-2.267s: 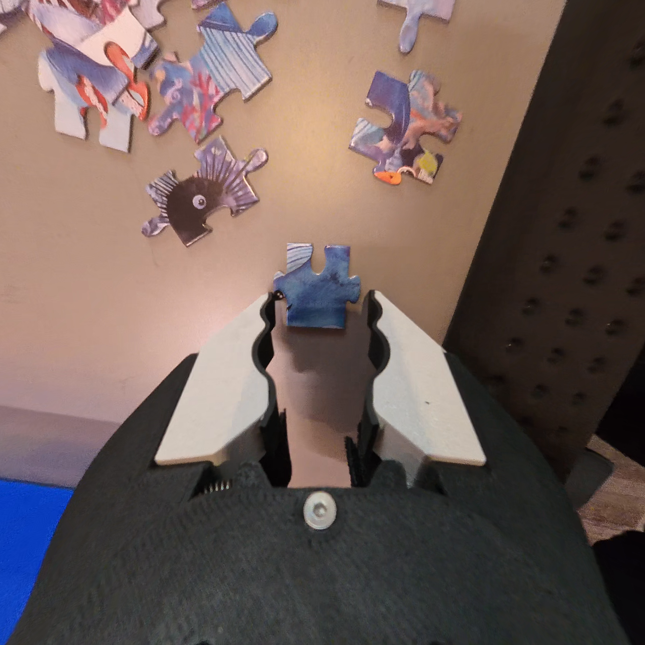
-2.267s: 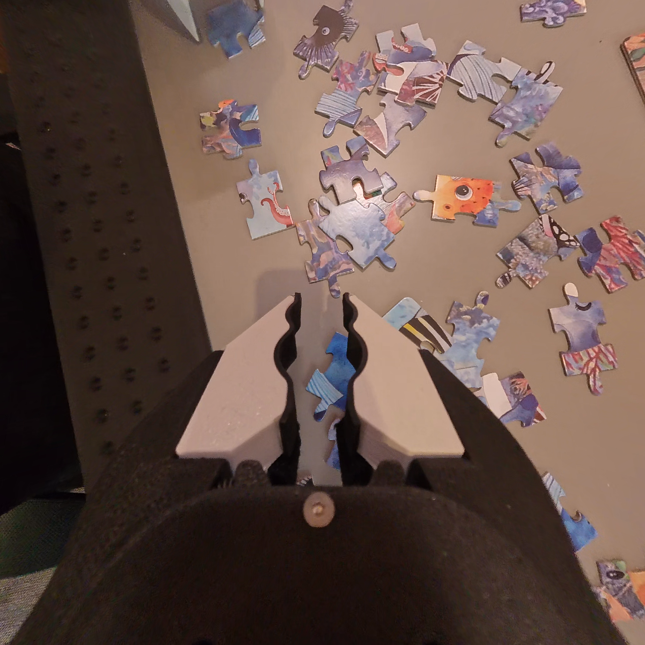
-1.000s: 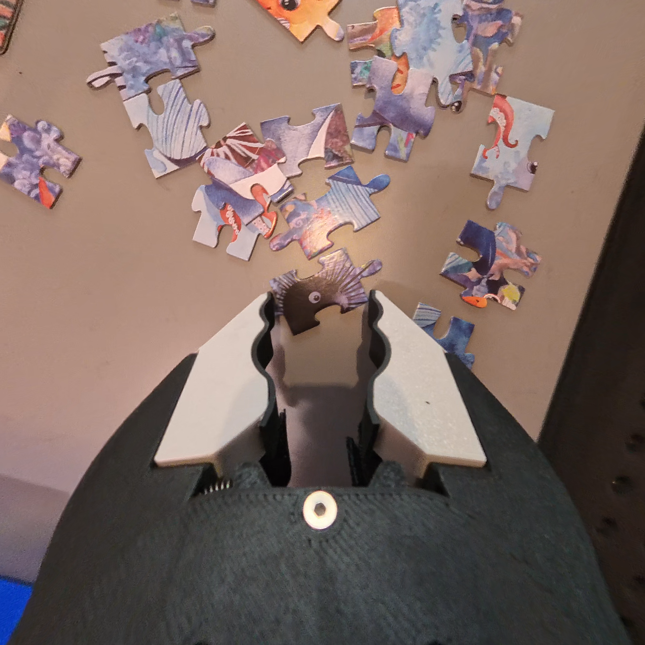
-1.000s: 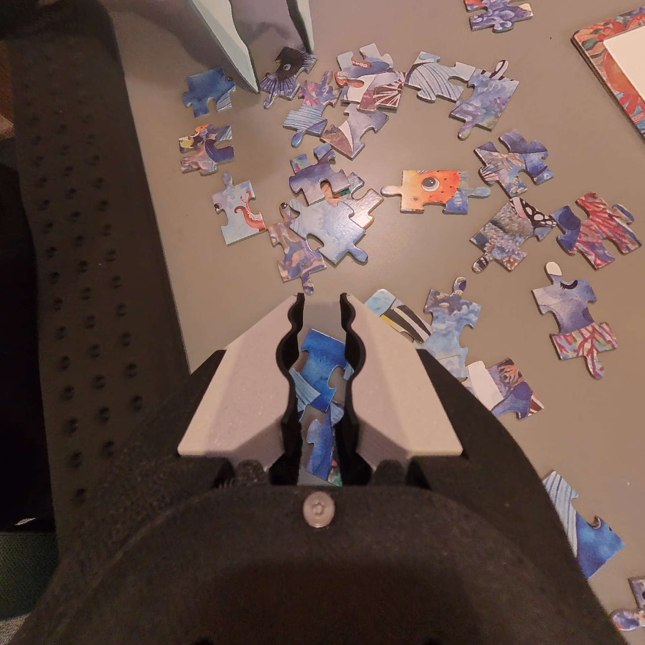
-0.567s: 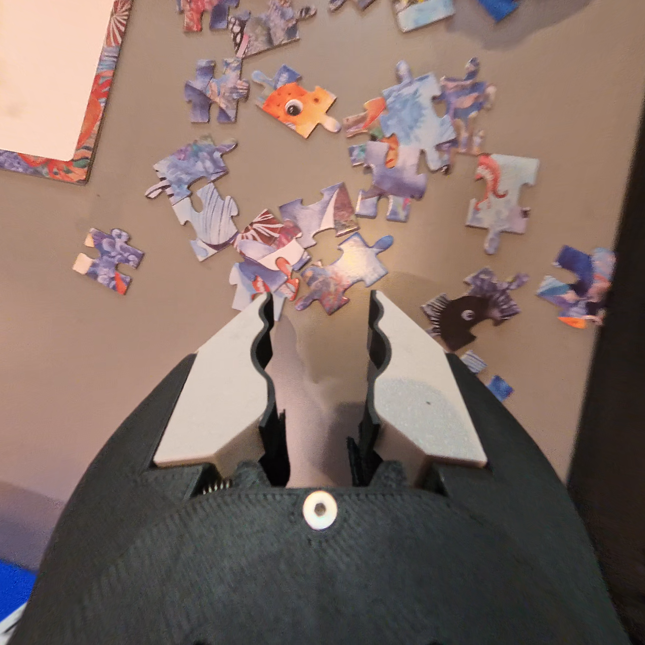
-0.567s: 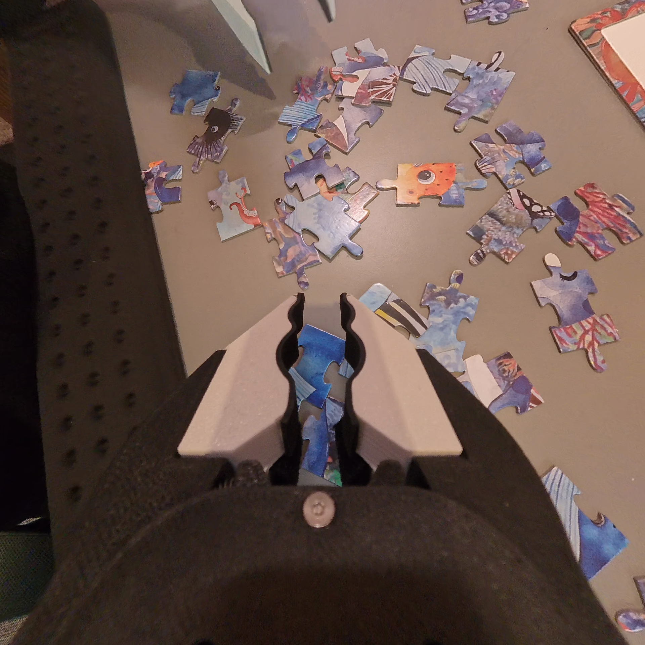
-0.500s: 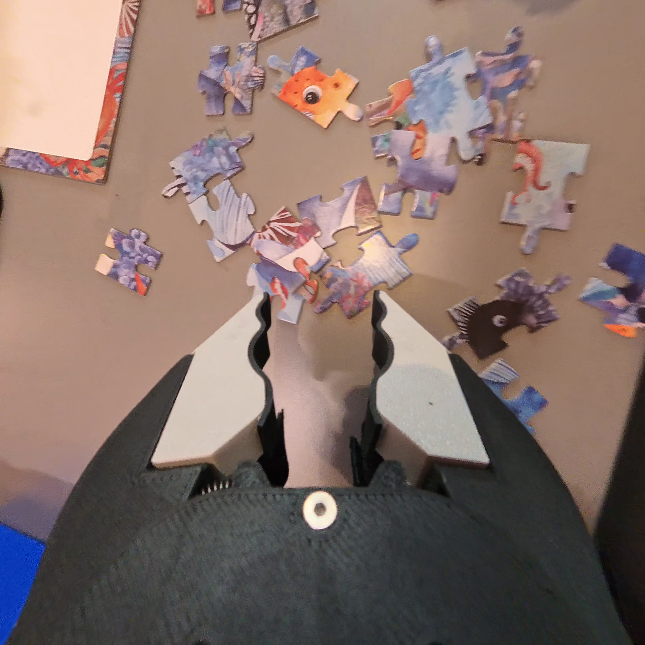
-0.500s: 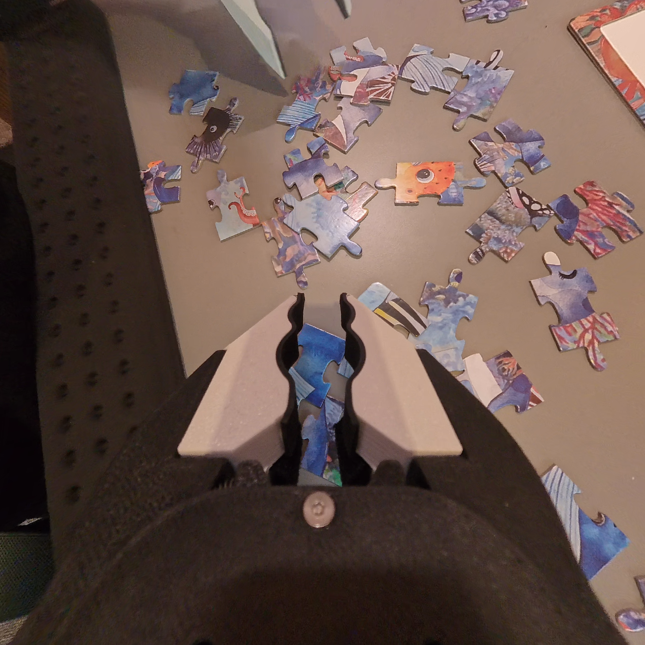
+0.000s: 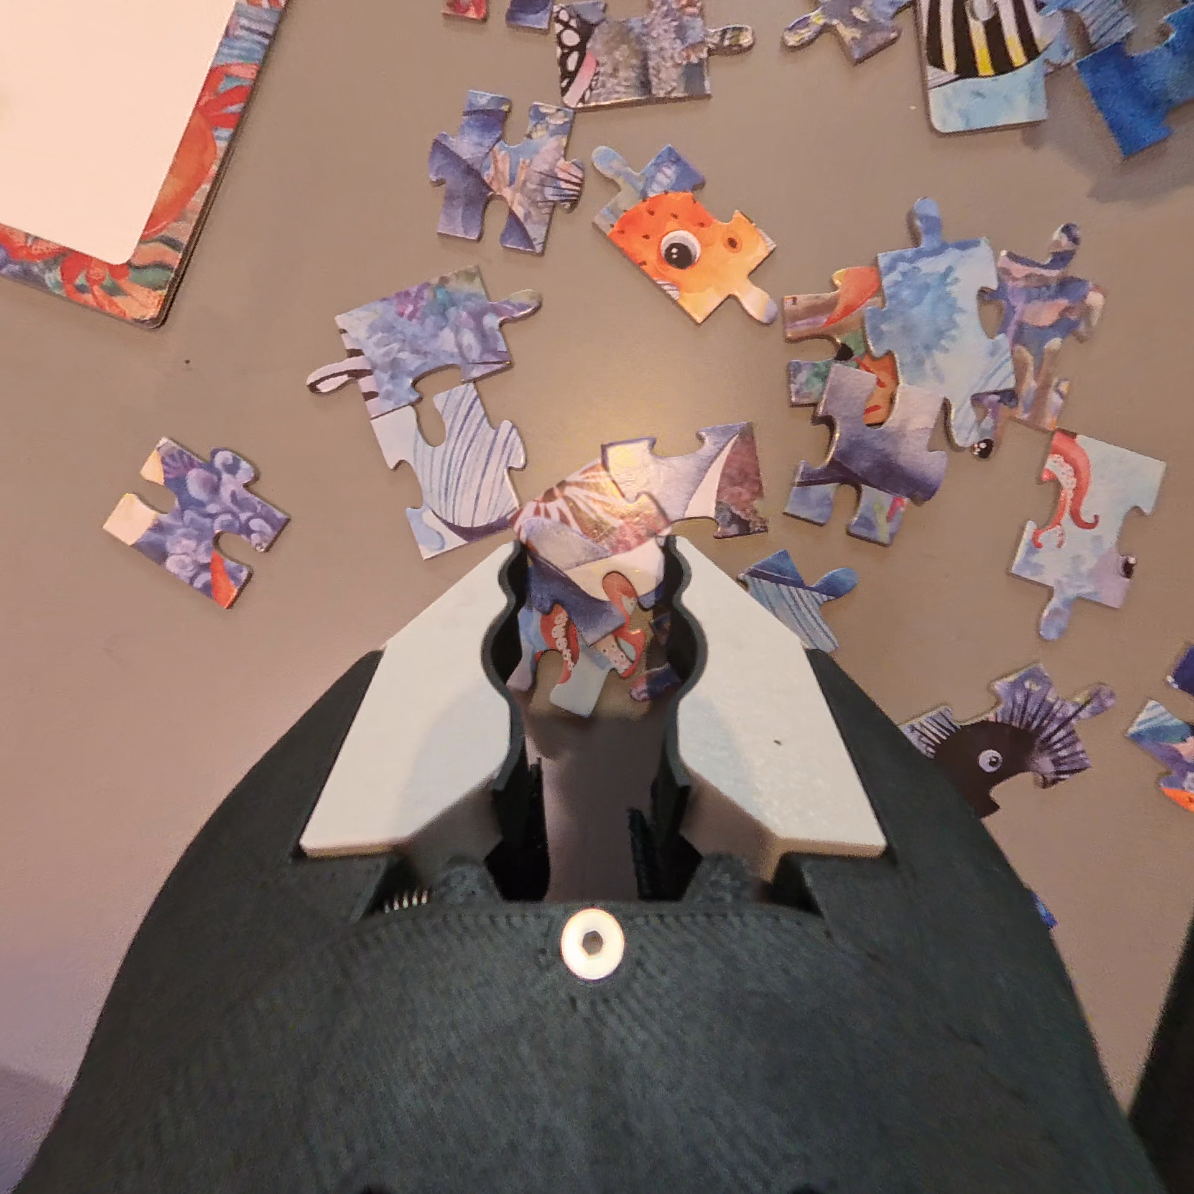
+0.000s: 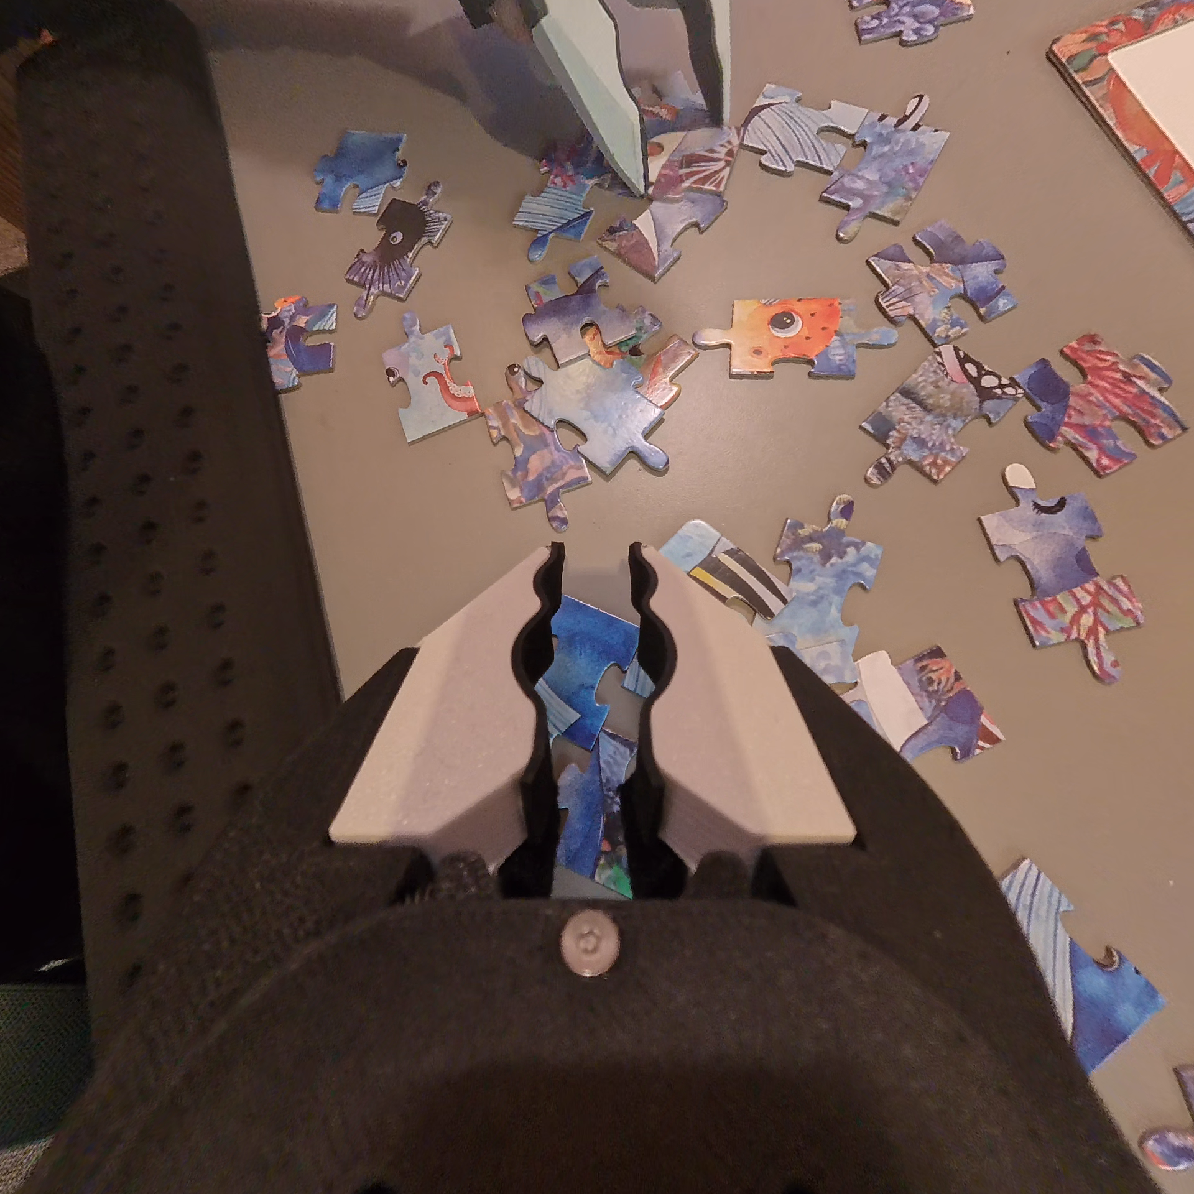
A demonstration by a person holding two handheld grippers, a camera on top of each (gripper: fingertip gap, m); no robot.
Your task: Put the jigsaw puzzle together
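Many loose jigsaw pieces lie scattered on the grey-brown table (image 9: 97,400). My left gripper (image 9: 591,549) is low over a small pile and its fingers are closed in on a piece with red tentacles (image 9: 581,620) lying among overlapping pieces. A coral-patterned piece (image 9: 581,510) sits at its tips. It also shows in the right wrist view (image 10: 678,148). My right gripper (image 10: 596,549) is shut on a deep blue piece (image 10: 581,665) and holds it above the table. That blue piece shows in the left wrist view (image 9: 1137,84). The puzzle frame (image 9: 194,161) lies at the far left.
An orange fish piece (image 9: 691,252) and a black fish piece (image 9: 988,756) lie apart from the pile. A striped fish piece (image 10: 730,568) lies just right of my right fingers. A black perforated panel (image 10: 161,452) borders the table. The frame's corner shows too (image 10: 1111,97). The grippers' ends are close to 20 centimeters from one another. My left tips are about 20 centimeters from the black perforated panel (image 10: 161,452), my right tips only 15 centimeters.
My left gripper left a blue piece and the black fish piece, moved left and down onto the overlapping pile, and its fingers narrowed around the tentacle piece. My right gripper kept still with its blue piece.
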